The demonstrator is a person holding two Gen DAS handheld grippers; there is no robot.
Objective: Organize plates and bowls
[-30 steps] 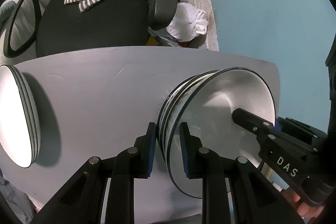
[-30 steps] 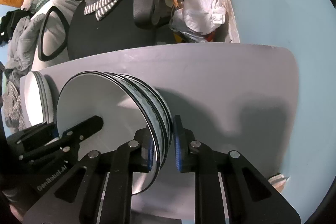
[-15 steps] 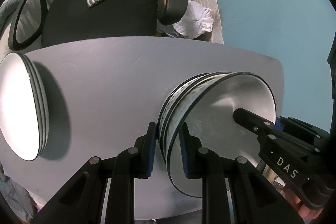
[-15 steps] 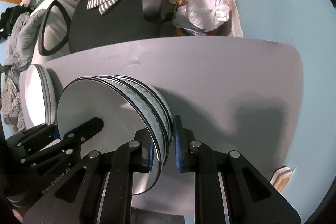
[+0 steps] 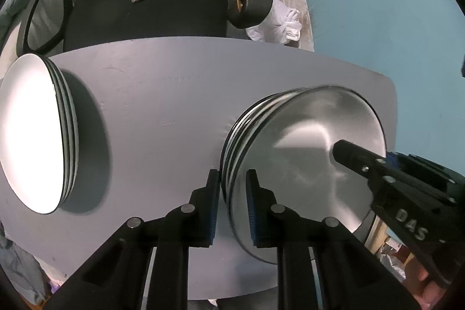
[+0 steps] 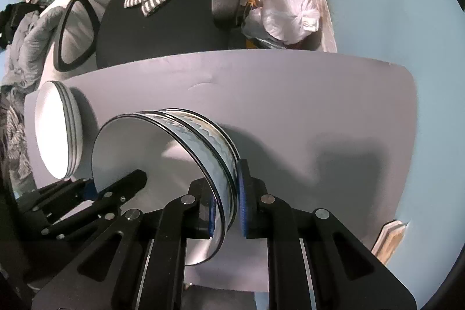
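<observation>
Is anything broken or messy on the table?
Nothing broken or spilled. The stack of bowls is gripped at opposite rims by the left gripper and right gripper; the plates sit neatly stacked on the table.

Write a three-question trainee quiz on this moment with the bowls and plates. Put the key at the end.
1. True or false: the left gripper and the right gripper both clamp the rim of the stack of bowls.
2. Multiple choice: the stack of plates lies A) inside the bowls, B) apart from the bowls, towards the picture's left on the grey table, C) on the black chair.
3. Fill in: the bowls' outer walls carry a ______ pattern.

Key: 1 true, on opposite sides of the rim. 2 B. 3 wavy.
</observation>
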